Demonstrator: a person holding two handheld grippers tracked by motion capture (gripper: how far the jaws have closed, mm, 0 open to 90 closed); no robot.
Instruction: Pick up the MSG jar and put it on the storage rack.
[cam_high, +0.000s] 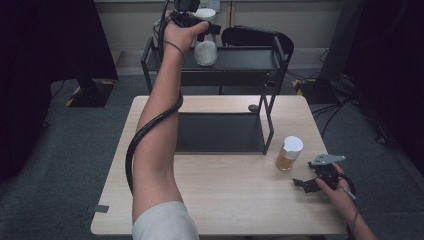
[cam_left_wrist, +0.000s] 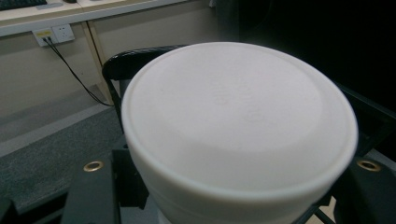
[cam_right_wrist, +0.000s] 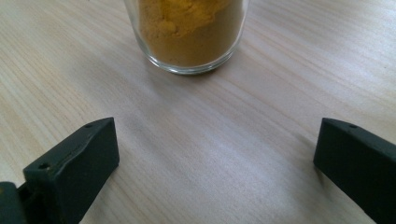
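A white jar (cam_high: 205, 50) with a white lid (cam_left_wrist: 238, 121) hangs just over the top shelf of a black metal rack (cam_high: 245, 59) at the far side of the table. My left gripper (cam_high: 199, 24) is shut on it from above, and its black jaws flank the jar's sides in the left gripper view. A glass jar of orange powder (cam_high: 289, 153) with a white lid stands on the table to the right of the rack. My right gripper (cam_high: 311, 183) rests low by the table's right edge, open, with that glass jar (cam_right_wrist: 187, 32) a little ahead of its jaws.
The rack's lower shelf (cam_high: 220, 132) sits on the wooden table (cam_high: 225, 200). A small dark object (cam_high: 253, 107) lies behind the rack's right post. A black chair (cam_high: 252, 36) stands beyond the rack. Cables run on the floor at right.
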